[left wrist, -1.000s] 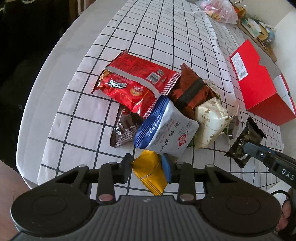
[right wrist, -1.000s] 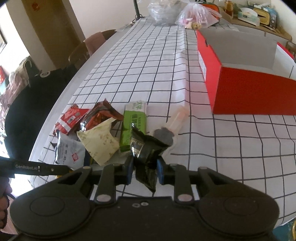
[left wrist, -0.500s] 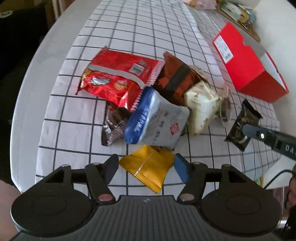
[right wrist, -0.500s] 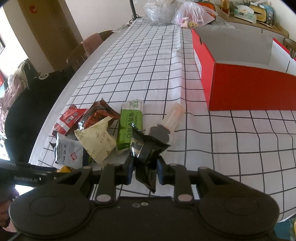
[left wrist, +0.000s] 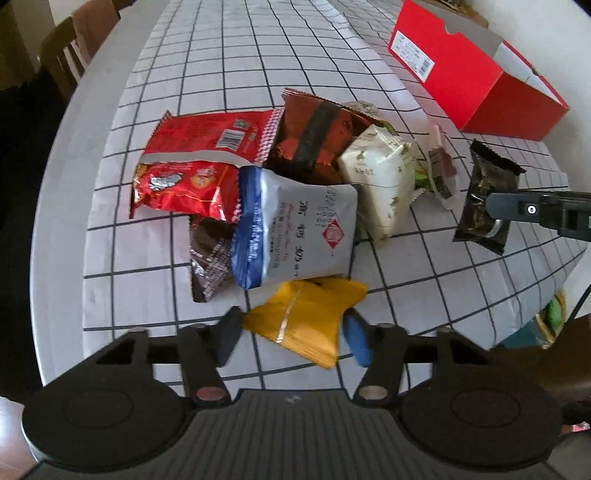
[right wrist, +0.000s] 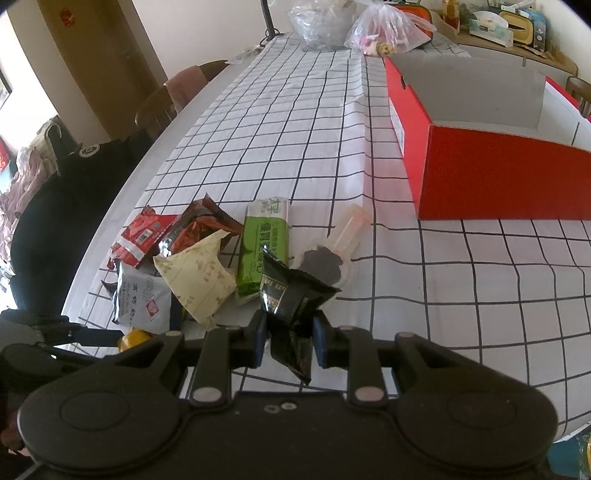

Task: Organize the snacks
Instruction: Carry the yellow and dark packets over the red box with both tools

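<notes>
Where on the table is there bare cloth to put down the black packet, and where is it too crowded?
Bare cloth lies between the snack pile and the red box, and also beyond the pile, toward the plastic bags. The right gripper holds the black packet. It is crowded around the green packet.

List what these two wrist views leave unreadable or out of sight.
- Open red cardboard box: its floor is hidden by its own front wall in the right wrist view, so its contents cannot be told.
- Dark brown snack packet: mostly covered by the silver-and-blue pouch, left wrist view.
- Yellow foil packet: motion-blurred, no print legible, left wrist view.
- Green wrapper: lower end hidden behind the black packet.
</notes>
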The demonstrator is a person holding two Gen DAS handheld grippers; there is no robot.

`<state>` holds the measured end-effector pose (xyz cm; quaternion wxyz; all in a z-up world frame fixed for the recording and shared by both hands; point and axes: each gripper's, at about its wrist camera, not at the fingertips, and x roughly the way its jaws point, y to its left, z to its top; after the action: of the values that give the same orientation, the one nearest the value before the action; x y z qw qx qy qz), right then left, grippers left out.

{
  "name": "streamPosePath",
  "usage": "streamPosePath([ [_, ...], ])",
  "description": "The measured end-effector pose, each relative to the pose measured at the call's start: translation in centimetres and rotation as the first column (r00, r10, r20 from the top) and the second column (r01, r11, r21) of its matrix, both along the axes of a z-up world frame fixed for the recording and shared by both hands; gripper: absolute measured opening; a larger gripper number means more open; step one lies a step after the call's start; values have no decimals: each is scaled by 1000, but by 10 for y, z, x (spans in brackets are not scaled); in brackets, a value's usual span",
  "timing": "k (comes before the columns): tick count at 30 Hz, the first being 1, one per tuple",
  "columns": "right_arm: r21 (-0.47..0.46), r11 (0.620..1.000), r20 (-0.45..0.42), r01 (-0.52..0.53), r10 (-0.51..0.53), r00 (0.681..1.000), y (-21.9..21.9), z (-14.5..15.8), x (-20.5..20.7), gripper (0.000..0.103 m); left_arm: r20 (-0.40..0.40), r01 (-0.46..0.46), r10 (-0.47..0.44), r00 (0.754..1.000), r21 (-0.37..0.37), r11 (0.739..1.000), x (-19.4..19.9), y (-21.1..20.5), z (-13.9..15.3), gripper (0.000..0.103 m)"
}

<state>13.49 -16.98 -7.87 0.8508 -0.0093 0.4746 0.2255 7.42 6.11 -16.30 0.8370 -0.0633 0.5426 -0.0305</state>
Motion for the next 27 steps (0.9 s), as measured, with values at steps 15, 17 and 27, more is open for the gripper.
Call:
streamPosePath([
  [15, 32, 999, 47, 40, -41, 998, -23, 26, 5, 25, 47, -59, 66, 997, -126, 990, -13, 9, 32, 49],
  [17, 41, 998, 55, 45, -48, 997, -29, 30, 7, 25, 60, -62, 71, 996, -135, 989, -13, 9, 38, 49],
  [27, 95, 995, 66, 37, -43, 997, -58, 43, 24, 25, 77, -43, 53, 996, -129, 991, -9, -12, 63, 49],
])
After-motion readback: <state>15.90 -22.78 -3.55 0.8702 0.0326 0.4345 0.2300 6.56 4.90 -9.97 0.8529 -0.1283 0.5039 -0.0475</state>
